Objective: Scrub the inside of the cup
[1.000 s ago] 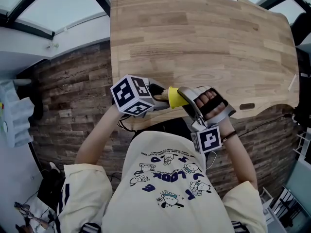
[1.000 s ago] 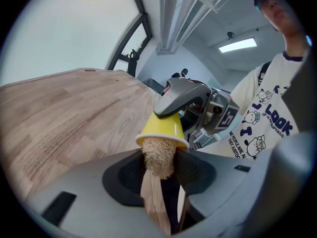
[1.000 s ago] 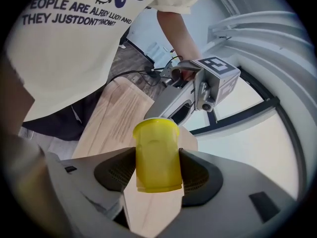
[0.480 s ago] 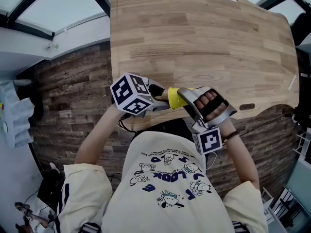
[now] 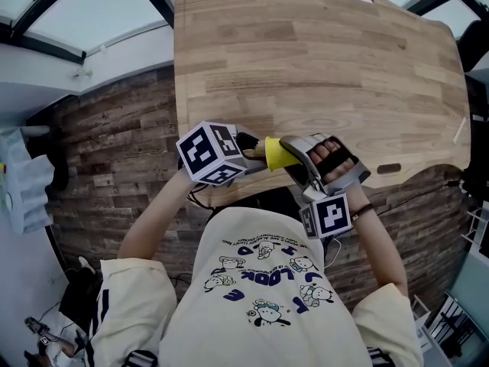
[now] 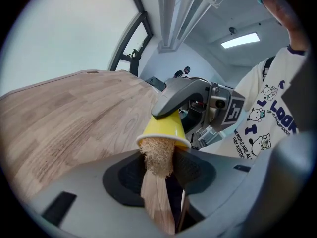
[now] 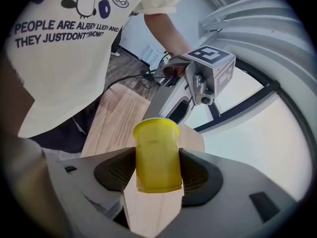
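Note:
A small yellow cup [image 7: 157,155] lies on its side between the pads of my right gripper [image 7: 157,171], which is shut on it. The cup's mouth faces my left gripper [image 6: 158,168]. That gripper is shut on a tan, fibrous scrubber [image 6: 157,155], whose head fills the mouth of the cup [image 6: 164,129]. In the head view both grippers meet over the near edge of the table, the left gripper [image 5: 254,151] at the left, the right gripper [image 5: 286,154] at the right and the cup [image 5: 274,153] between them. The cup's inside is hidden.
A wooden table [image 5: 321,67] with a wavy edge stretches away beyond the hands. The person's cream printed shirt [image 5: 267,297] is just below the grippers. Dark wood flooring [image 5: 107,144] lies to the left.
The right gripper has rolled a little with the cup. The left gripper's marker cube sits slightly further right. Both hands stay over the same spot.

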`<state>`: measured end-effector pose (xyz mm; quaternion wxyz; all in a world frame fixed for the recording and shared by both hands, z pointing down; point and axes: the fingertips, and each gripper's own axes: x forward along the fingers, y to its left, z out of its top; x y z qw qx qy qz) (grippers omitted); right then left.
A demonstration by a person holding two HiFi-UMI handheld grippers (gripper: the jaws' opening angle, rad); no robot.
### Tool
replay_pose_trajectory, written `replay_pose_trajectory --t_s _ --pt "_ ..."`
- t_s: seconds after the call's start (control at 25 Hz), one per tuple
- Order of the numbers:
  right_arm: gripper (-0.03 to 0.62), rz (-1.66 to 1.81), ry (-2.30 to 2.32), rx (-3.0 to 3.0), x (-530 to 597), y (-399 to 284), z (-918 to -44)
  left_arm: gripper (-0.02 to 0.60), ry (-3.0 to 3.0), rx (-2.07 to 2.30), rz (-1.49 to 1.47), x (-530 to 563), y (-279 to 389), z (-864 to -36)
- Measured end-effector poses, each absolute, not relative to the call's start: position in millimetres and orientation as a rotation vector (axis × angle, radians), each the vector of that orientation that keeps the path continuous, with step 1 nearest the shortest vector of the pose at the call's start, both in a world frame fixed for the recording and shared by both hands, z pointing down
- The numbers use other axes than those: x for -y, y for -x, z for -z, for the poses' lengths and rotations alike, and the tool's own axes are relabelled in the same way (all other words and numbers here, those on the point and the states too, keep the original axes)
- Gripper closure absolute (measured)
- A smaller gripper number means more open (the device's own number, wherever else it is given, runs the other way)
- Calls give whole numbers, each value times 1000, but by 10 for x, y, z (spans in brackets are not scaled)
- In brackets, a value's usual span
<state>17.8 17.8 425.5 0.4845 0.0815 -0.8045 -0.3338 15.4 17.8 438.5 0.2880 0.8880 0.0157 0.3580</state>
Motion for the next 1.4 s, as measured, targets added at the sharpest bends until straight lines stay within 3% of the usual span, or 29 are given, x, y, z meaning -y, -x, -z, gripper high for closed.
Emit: replay_pose_trajectory --t_s 1.4 --pt "330 -293 -187 2454 -359 -136 -4230 417 -2755 -147 -1382 -319 -221 -4268"
